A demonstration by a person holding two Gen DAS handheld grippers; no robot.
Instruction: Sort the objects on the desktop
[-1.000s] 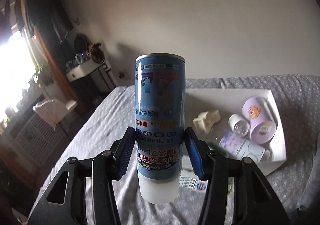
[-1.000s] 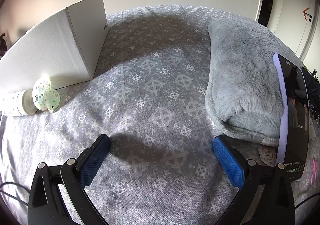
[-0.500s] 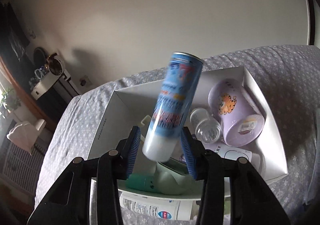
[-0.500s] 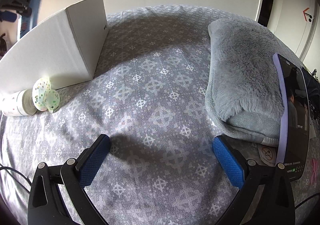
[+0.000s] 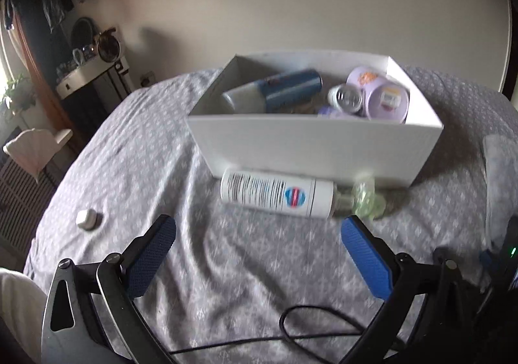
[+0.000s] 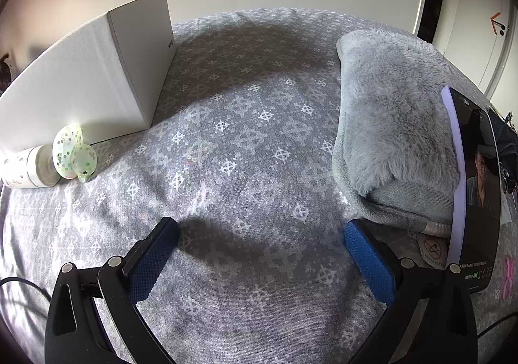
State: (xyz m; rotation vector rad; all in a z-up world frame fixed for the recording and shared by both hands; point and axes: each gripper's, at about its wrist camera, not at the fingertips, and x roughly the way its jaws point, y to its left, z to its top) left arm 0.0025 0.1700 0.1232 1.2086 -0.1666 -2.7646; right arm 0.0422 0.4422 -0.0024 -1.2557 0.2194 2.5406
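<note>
A white box [image 5: 310, 147] stands on the grey patterned bedspread; it also shows in the right wrist view [image 6: 81, 79]. Inside lie the blue can [image 5: 278, 90], a lilac cup [image 5: 382, 95] and a small clear jar [image 5: 346, 98]. A white bottle [image 5: 275, 194] with a green dotted cap [image 5: 365, 195] lies in front of the box; its cap end shows in the right wrist view [image 6: 73, 153]. My left gripper [image 5: 255, 234] is open and empty, in front of the bottle. My right gripper [image 6: 260, 237] is open and empty above the bedspread.
A small white object [image 5: 87, 218] lies on the bedspread at the left. A black cable [image 5: 291, 328] runs near the left gripper. A folded grey fleece [image 6: 395, 124] and a phone [image 6: 472, 189] lie at the right. Furniture [image 5: 87, 75] stands beyond the bed.
My left gripper let go of the blue can, which now lies in the box, and drew back and down with its jaws wide. The right gripper has not moved.
</note>
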